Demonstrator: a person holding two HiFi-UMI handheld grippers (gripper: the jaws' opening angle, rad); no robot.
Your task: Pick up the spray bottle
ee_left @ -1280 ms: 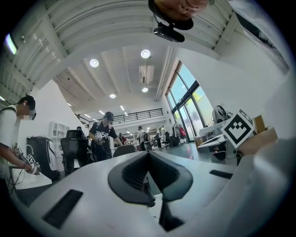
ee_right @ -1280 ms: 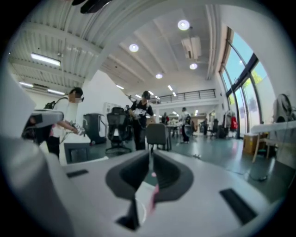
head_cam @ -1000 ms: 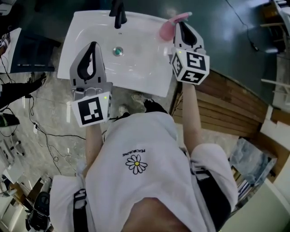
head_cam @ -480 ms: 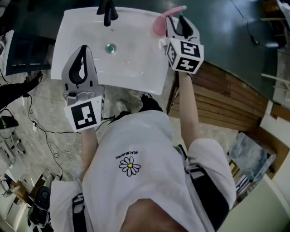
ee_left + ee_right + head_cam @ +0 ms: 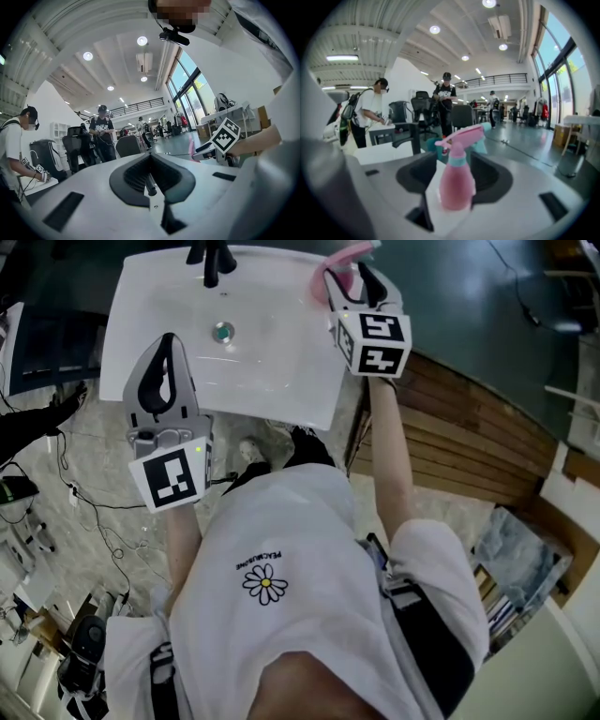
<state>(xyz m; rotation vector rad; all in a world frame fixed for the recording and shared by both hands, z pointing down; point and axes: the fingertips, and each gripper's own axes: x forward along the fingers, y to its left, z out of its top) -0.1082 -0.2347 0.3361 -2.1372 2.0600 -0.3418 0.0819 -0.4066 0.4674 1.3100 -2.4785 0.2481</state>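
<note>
Spray bottle, pink with a teal collar and its trigger head pointing to the right, stands upright on the far right corner of the white sink. It sits in the gap between the jaws of the right tool, which have just been opening. They now stand wide apart on either side of it, released, with no pad visibly pressing on the plastic. The sink fills the far part of the head view. On its near side is the person's white shirt with a small daisy printed on it, and to the right of that lies a run of wooden slats. The left tool hangs over the near left rim of the sink, well apart from the bottle, its jaws clenched together with nothing between them. A black tap rises at the far edge of the sink, left of the bottle, and the round drain lies on the near side of the tap, in the bowl.
</note>
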